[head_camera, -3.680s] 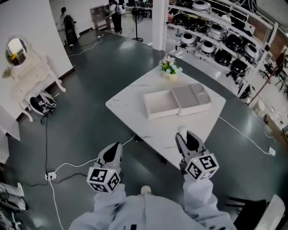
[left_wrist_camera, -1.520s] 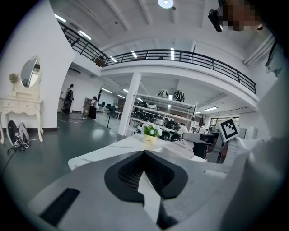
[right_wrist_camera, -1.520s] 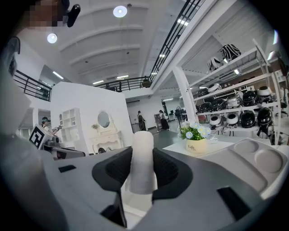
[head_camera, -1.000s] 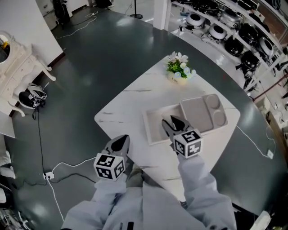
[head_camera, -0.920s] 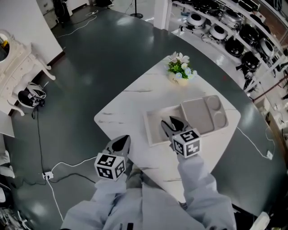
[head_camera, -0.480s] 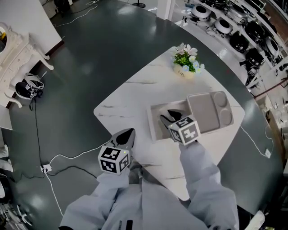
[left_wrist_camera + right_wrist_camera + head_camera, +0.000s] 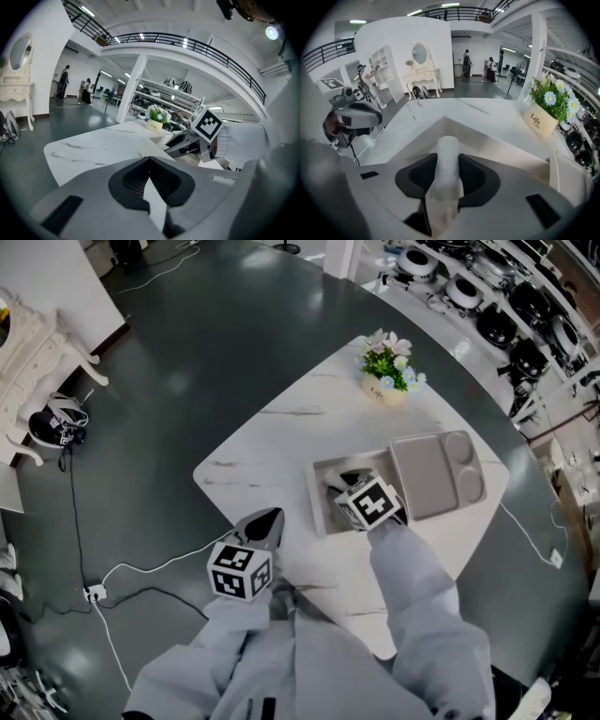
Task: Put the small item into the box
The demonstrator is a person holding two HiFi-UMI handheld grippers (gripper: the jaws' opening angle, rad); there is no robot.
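Presently, the small item (image 7: 447,165), a pale cylinder, is gripped between the jaws of the right gripper (image 7: 343,482), its long axis lying along the jaws and tilted steeply down into the open box (image 7: 320,499), which is set toward the near right edge of the tabletop (image 7: 267,442). Bare box floor is seen ahead of the item, bounded by the walls and, on the right, by the laid-open lid (image 7: 433,474). The left gripper (image 7: 266,522), pinched together on nothing, is held by the near left edge, well apart, so the release is judged to fall to the right hand.
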